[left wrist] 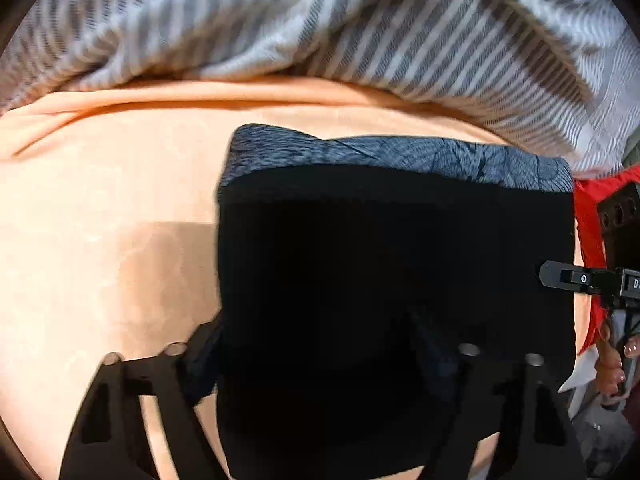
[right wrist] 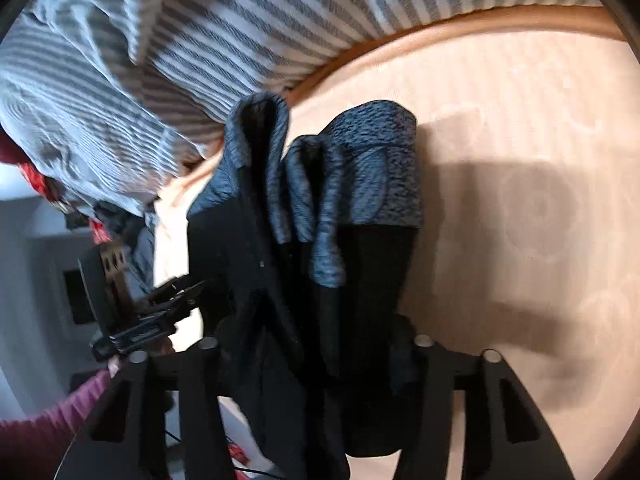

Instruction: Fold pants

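A: What does the right tool hold?
B: The black pants, bunched between its fingers, hanging over the peach bed sheet.
A: Behind?
B: A striped blanket.

Peach-sheeted bed, black pants with grey waistband, striped blanket bunched behind

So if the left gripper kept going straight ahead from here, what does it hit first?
Probably the pants: black fabric already fills the space between the left gripper fingers. Past their grey waistband lie the peach sheet and the striped bedding. Depth is unclear.
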A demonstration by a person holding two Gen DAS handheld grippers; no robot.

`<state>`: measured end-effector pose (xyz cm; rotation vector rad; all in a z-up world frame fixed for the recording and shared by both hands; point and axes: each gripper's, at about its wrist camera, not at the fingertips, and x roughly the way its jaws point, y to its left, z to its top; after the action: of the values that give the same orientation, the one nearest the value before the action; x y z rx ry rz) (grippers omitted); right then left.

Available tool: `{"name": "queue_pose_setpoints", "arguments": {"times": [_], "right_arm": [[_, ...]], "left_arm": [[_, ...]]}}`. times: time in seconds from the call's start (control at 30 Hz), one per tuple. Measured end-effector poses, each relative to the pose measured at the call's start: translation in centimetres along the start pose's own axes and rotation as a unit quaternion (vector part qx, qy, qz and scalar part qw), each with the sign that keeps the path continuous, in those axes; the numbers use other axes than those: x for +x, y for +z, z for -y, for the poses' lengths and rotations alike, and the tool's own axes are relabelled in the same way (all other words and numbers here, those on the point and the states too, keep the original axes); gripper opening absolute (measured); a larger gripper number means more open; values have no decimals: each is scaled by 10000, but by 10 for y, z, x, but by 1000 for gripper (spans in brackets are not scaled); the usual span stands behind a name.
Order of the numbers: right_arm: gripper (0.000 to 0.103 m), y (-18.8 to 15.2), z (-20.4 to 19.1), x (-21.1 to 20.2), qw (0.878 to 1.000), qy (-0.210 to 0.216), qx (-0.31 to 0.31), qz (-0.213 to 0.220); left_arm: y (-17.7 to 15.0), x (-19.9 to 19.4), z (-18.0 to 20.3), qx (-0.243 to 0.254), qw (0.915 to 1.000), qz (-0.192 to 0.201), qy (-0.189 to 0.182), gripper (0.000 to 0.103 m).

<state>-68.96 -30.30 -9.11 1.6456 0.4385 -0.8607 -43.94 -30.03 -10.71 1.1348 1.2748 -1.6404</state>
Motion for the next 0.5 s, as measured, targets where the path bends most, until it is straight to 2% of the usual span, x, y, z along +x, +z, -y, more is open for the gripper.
{"name": "queue_pose_setpoints", "arguments": {"times": [0.03,0.1,0.23,0.5], "right_arm": [[50,-2,-2,-4,10000,65,27,41],[48,-5,-6,-13,9997,223,39,122],[46,-17,-12,-29,9979,601,107,227],[46,-58,-21,-52,9977,663,-32,151]], "left_arm": [[0,-7,1,-71,10000,53,-16,65],[-4,-22,2,-94,9998,179,-60,61],[-15,-41,15,70,9997,244,33,61],[-52,-71,35,111,9993,343,69,61]]}}
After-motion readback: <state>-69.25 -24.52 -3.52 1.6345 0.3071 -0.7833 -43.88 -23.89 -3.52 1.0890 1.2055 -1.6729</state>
